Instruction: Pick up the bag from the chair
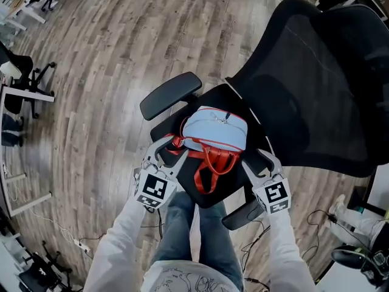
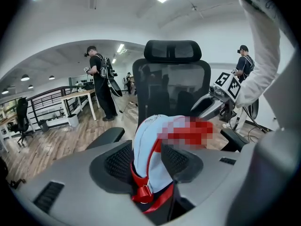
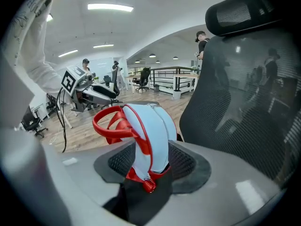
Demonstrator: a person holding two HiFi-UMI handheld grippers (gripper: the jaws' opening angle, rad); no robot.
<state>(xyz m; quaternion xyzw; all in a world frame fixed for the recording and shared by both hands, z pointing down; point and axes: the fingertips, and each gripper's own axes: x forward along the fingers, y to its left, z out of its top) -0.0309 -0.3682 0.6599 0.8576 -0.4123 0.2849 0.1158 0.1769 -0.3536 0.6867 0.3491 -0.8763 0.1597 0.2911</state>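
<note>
Left gripper (image 1: 172,152) and right gripper (image 1: 258,161) both clamped on bag (image 1: 214,129) — one per side, bag on chair (image 1: 328,72) seat.

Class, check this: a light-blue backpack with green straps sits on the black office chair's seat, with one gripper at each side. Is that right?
No. The straps of the backpack are red, not green, as the head view shows. The rest stands.

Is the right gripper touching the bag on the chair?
Touching. The right gripper view shows the bag squeezed between both pads of the right gripper.
</note>
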